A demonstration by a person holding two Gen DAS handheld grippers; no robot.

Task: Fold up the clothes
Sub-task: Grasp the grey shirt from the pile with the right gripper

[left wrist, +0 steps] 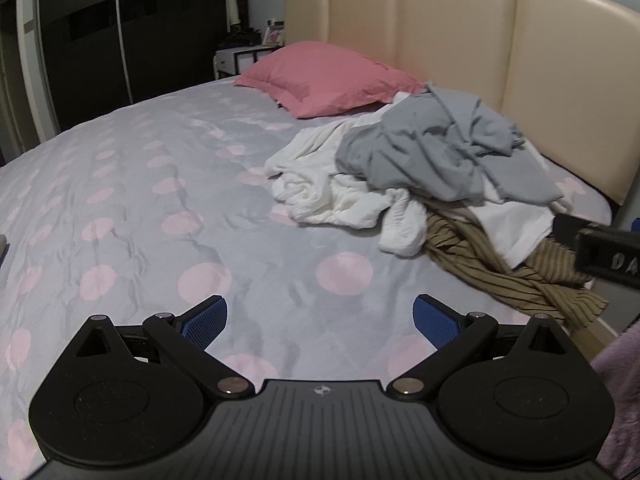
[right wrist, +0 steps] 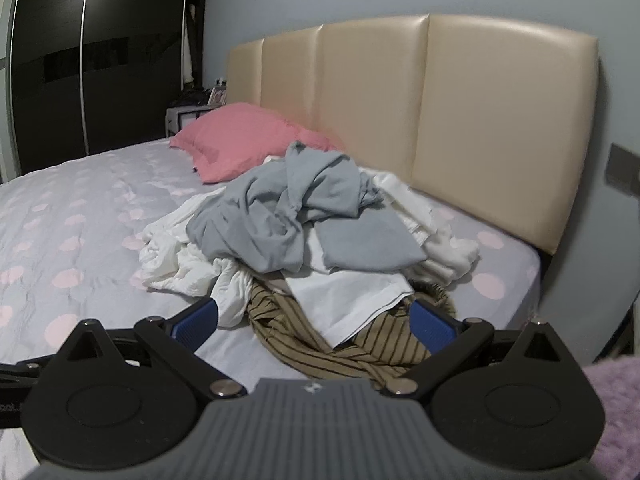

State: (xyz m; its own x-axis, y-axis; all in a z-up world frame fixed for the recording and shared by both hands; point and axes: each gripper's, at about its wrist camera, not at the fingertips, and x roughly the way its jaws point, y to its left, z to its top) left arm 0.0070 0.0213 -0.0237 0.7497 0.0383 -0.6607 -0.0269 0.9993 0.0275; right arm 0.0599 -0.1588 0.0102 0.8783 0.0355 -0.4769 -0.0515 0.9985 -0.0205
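Observation:
A heap of unfolded clothes lies on the bed near the headboard. A grey garment [left wrist: 436, 152] [right wrist: 296, 216] is on top, crumpled white garments [left wrist: 340, 196] [right wrist: 180, 256] spread below and to its left, and a brown striped garment [left wrist: 508, 276] [right wrist: 332, 340] trails toward the bed's near edge. My left gripper [left wrist: 320, 320] hovers open over bare sheet, left of the heap. My right gripper [right wrist: 314, 318] is open just above the striped garment, holding nothing. Part of the right gripper's body [left wrist: 604, 256] shows at the right edge of the left wrist view.
The bed [left wrist: 140, 208] [right wrist: 72, 220] has a grey sheet with pink dots. A pink pillow [left wrist: 328, 76] [right wrist: 244, 140] lies by the beige headboard [left wrist: 500, 52] [right wrist: 440, 112]. A nightstand [left wrist: 240, 56] and dark wardrobe [left wrist: 100, 40] stand beyond. A purple sleeve [right wrist: 616, 408] shows at right.

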